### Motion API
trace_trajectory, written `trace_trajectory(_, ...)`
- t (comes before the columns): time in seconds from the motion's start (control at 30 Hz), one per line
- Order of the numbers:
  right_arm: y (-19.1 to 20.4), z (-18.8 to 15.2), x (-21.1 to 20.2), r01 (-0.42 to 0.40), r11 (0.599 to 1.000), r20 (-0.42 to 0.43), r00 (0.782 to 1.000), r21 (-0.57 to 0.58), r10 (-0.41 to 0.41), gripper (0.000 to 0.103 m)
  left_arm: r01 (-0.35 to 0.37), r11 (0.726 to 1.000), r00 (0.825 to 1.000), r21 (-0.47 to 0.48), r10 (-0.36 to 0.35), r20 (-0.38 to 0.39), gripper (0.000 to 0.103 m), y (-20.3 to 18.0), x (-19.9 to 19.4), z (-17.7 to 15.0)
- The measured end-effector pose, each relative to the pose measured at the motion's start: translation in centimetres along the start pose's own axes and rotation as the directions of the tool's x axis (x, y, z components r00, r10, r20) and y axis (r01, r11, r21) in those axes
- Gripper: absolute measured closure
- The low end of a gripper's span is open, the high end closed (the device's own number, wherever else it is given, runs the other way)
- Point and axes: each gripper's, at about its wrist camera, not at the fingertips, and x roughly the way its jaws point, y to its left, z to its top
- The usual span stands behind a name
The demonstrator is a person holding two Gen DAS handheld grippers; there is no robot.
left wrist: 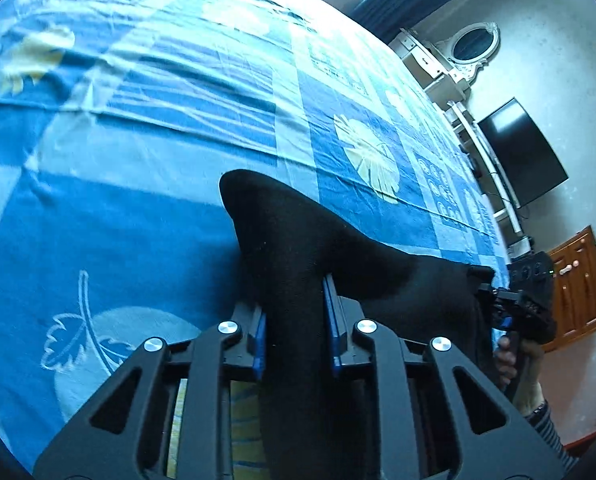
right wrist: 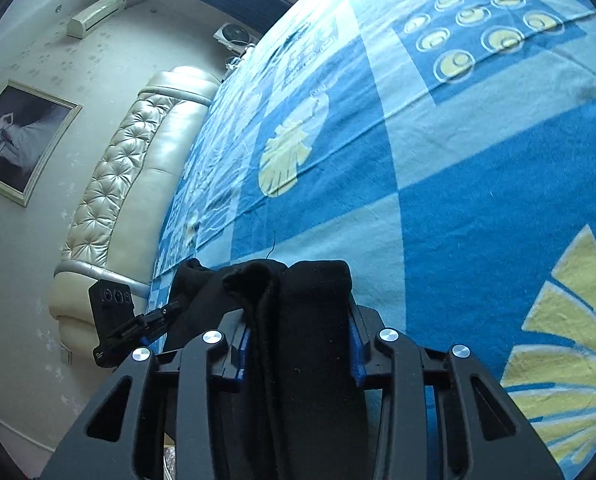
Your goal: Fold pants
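Note:
The black pants point(left wrist: 298, 248) are lifted above the bed. My left gripper point(left wrist: 296, 328) is shut on a thick bunch of the black cloth, which runs between its blue pads and stretches right toward my right gripper point(left wrist: 514, 308), held in a hand. In the right wrist view my right gripper point(right wrist: 298, 344) is shut on a folded edge of the pants point(right wrist: 310, 280). The cloth spans left to my left gripper point(right wrist: 138, 324). The rest of the pants hangs below, hidden.
A blue patterned blanket point(left wrist: 158, 200) covers the bed under both grippers. A cream tufted headboard point(right wrist: 110, 200) stands to the left in the right wrist view. A dark TV point(left wrist: 522, 152), white shelves and a wooden door point(left wrist: 578, 292) lie beyond the bed.

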Motion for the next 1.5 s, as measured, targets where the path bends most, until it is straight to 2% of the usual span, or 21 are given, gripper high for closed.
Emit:
trace_trajectory(0.23, 1.5, 2.9, 2.0, -0.017, 1.000, 0.025, 1.000, -0.004, 0.017, 0.068, -0.092, 0.995, 0.996, 0.026, 0.092, 0.024, 0.081, 0.3, -0.3, 3.4)
trace_trajectory(0.4, 2.4, 5.8, 4.2, -0.012, 1.000, 0.037, 0.999, -0.016, 0.013, 0.068, -0.170, 0.985, 0.985, 0.042, 0.168, 0.046, 0.081, 0.9, -0.1, 6.3)
trace_trajectory(0.6, -0.2, 6.3, 6.4, 0.022, 0.998, 0.010, 1.000, 0.057, -0.022, 0.068, -0.245, 0.969, 0.969, 0.043, 0.244, 0.027, 0.079, 2.1, 1.8, 6.9)
trace_trajectory(0.73, -1.8, 5.9, 6.5, -0.023, 0.995, 0.016, 1.000, 0.097, 0.021, 0.068, -0.256, 0.965, 0.966, 0.055, 0.255, 0.034, 0.076, 2.2, 2.1, 6.7)
trace_trajectory(0.97, -2.1, 5.8, 6.6, -0.037, 0.994, 0.014, 0.999, 0.103, 0.035, 0.068, -0.242, 0.969, 0.970, 0.042, 0.240, 0.036, 0.072, 2.9, 2.5, 6.6)
trace_trajectory(1.5, -2.4, 5.6, 6.0, -0.050, 0.994, 0.026, 0.998, 0.100, 0.048, 0.069, -0.232, 0.972, 0.972, 0.041, 0.230, 0.044, 0.070, 3.2, 2.6, 6.4)
